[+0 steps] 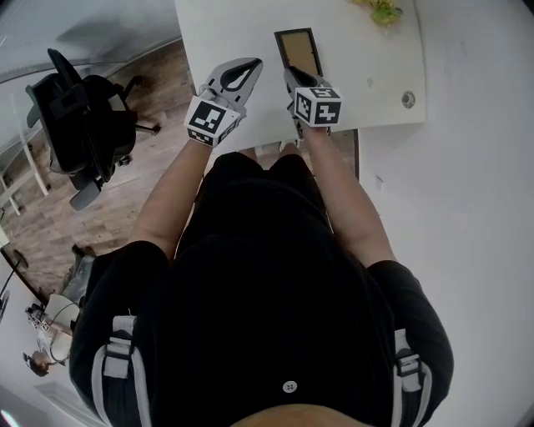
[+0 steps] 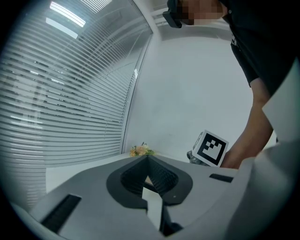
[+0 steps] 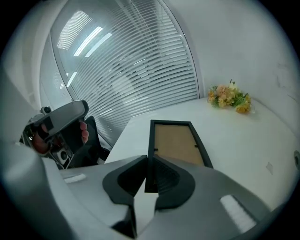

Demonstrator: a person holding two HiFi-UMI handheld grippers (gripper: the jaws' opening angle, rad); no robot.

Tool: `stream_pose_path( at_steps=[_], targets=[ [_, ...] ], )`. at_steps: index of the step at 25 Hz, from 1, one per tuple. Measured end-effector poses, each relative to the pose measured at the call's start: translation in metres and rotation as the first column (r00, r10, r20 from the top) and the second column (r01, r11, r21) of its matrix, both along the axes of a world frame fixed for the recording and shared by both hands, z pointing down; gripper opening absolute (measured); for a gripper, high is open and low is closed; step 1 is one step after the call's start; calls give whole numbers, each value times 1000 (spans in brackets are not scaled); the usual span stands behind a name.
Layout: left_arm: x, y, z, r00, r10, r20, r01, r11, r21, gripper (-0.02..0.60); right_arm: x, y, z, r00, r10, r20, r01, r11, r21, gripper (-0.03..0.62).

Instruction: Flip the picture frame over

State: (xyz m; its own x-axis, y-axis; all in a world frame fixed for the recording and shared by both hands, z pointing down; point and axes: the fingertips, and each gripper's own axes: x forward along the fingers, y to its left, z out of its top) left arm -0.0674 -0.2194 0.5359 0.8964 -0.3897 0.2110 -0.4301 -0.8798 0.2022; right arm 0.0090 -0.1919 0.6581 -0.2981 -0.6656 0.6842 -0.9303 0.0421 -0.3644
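In the head view, the picture frame lies on the white desk, toward its near edge and right of the middle. Its long side runs from near to far, and a brown panel inside the black border faces up. The right tongs meet the frame's near end. The left tongs hang just left of it, apart from the frame, over bare desk. A small bunch of flowers sits at the far right of the desk.

In the left gripper view, the left tongs are closed with their tips together and nothing between them. They point across the desk toward the flowers, and the right gripper's marker cube shows off to the right.

In the right gripper view, the right tongs are nearly closed and clamp the black rim at the frame's near-left corner. The rest of the frame stretches away beyond the tips. Small tabs on the brown panel suggest it is the backing board.

The flip appears to be only starting. The grip is made, but the frame looks close to flat, and whether its near end has left the desk cannot be told. The turnover and the setting down are left to do.
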Motion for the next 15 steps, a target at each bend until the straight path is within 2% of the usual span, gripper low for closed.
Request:
stream_pose_path(
  at_steps=[7,15],
  targets=[
    [3,6,-19,999,-38,-6,38,999,22,5,-3,9,-14,994,-4,114,3,1000,8,49],
    [0,16,-39,996,-94,-5,94,994,46,5,-7,17,-28,948,26,316,-30,1000,5,49]
  ],
)
